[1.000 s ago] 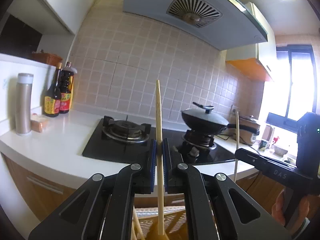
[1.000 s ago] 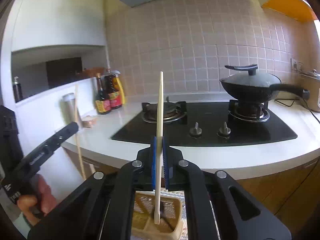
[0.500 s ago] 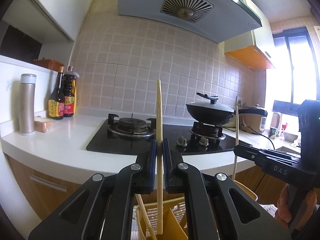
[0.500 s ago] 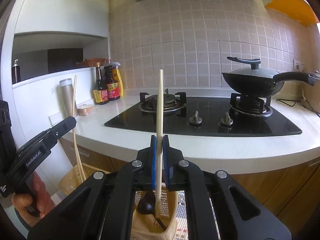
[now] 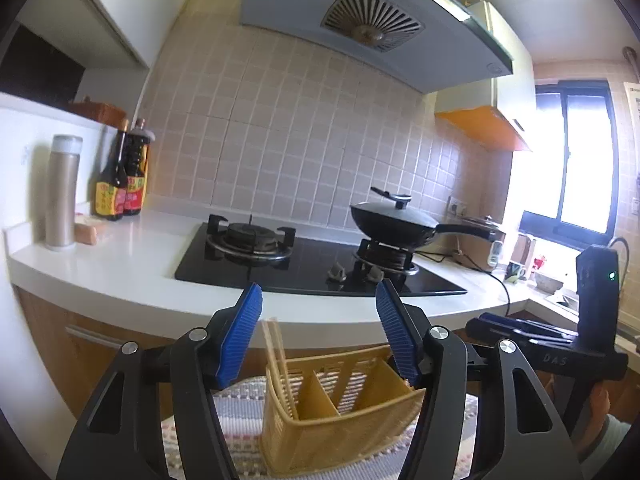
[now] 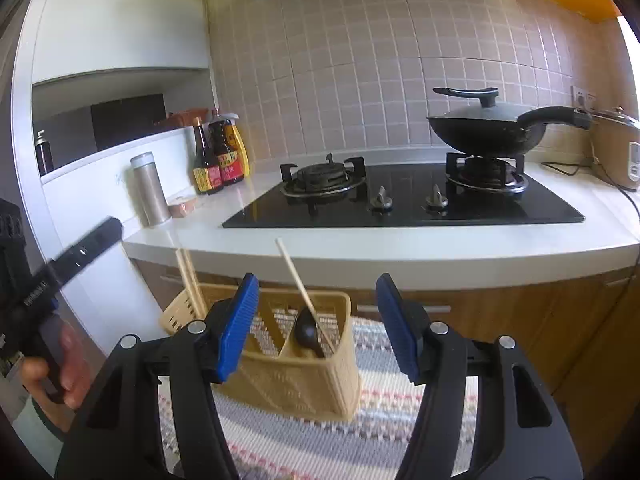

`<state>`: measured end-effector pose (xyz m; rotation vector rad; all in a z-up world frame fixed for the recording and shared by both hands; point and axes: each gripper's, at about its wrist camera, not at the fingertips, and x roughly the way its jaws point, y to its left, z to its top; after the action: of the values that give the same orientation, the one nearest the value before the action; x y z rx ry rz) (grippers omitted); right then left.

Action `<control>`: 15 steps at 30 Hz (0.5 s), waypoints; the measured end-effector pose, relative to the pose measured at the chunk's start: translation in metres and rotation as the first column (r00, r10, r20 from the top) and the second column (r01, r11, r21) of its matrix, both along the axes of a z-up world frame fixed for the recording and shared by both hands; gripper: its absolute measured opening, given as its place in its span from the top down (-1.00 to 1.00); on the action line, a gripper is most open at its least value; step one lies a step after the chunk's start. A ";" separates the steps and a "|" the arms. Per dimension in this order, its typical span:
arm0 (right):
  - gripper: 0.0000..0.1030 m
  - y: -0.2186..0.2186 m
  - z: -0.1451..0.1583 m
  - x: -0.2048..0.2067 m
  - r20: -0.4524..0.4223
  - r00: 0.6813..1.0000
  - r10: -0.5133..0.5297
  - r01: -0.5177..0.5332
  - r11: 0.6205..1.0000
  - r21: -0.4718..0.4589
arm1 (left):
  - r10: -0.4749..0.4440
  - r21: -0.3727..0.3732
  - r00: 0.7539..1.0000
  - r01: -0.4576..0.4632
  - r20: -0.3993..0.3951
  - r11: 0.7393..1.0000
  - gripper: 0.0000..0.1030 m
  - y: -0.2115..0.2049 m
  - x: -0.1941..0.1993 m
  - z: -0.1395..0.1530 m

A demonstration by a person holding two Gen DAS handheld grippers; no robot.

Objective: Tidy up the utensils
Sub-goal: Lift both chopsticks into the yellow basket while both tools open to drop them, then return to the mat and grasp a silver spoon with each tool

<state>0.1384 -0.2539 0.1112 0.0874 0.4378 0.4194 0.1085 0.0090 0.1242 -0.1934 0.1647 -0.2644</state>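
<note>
A yellow plastic utensil basket (image 5: 340, 420) with dividers stands on a striped woven mat (image 6: 304, 436). It also shows in the right wrist view (image 6: 296, 380). My left gripper (image 5: 320, 332) is open and empty above it. Chopsticks (image 5: 276, 360) lean in the basket's left compartment. My right gripper (image 6: 316, 320) is open and empty above the basket. One chopstick (image 6: 302, 292) leans in the right compartment beside a black spoon (image 6: 306, 332). More chopsticks (image 6: 190, 284) stand at the basket's left end.
A white counter (image 5: 120, 276) carries a black gas hob (image 5: 304, 268), a lidded wok (image 5: 394, 220), sauce bottles (image 5: 120, 184) and a steel flask (image 5: 62, 192). Wooden cabinet fronts (image 6: 500, 312) are behind the basket. A rice cooker (image 6: 614, 148) stands at the right.
Both grippers have opened and let go of their chopsticks, which now stand in the basket. Both cameras have tilted down toward the basket.
</note>
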 end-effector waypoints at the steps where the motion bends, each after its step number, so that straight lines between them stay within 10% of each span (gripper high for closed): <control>1: -0.11 0.000 0.002 -0.006 -0.003 1.000 -0.003 0.003 1.000 -0.008 | 0.000 0.003 1.000 0.000 0.002 1.000 -0.14 0.001 -0.007 0.004; 7: -0.11 0.001 0.007 -0.027 -0.109 0.994 -0.021 0.014 0.998 -0.068 | -0.005 0.009 0.999 0.005 -0.048 1.000 -0.16 0.004 -0.037 0.020; 15: -0.11 0.012 -0.026 -0.035 -0.434 0.901 0.000 -0.066 0.988 -0.138 | -0.039 0.113 0.930 0.086 -0.364 0.990 -0.16 -0.010 -0.042 -0.002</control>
<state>0.1032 -0.2417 0.0856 0.0266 0.9117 0.3988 0.0661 -0.0013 0.1222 -0.1087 0.5539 -0.2792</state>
